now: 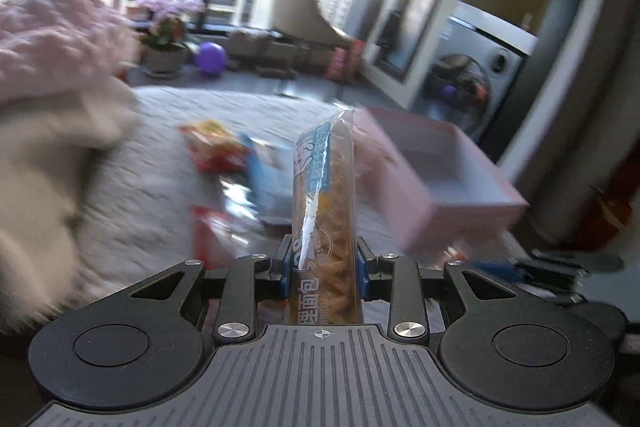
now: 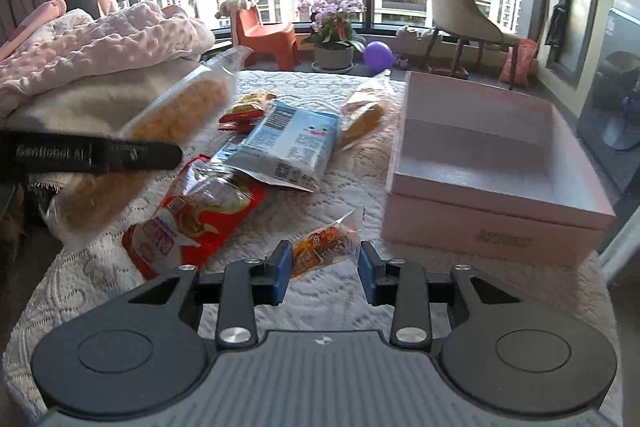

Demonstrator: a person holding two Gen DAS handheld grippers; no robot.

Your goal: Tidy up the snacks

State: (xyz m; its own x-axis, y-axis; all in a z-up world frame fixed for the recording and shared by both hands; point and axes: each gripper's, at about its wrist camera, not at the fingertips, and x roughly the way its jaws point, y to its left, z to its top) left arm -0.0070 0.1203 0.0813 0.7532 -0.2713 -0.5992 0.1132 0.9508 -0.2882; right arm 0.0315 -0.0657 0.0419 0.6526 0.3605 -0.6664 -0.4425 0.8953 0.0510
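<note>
The pink box (image 2: 500, 163) at two o'clock on the bed (image 2: 320, 211) is empty. The left gripper (image 1: 322, 261) clenches a bread packet (image 1: 324, 187); the right gripper (image 2: 326, 263) grasps a small orange snack (image 2: 324, 241). Four packets remain scattered.

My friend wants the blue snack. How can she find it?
Look at the white bed left of the pink box. In the middle of it lies a flat packet. It alone is pale blue with a cartoon face.

Left view motion-blurred: red snack packets (image 1: 212, 151) smeared; pink box (image 1: 460, 195) edges indistinct.
</note>
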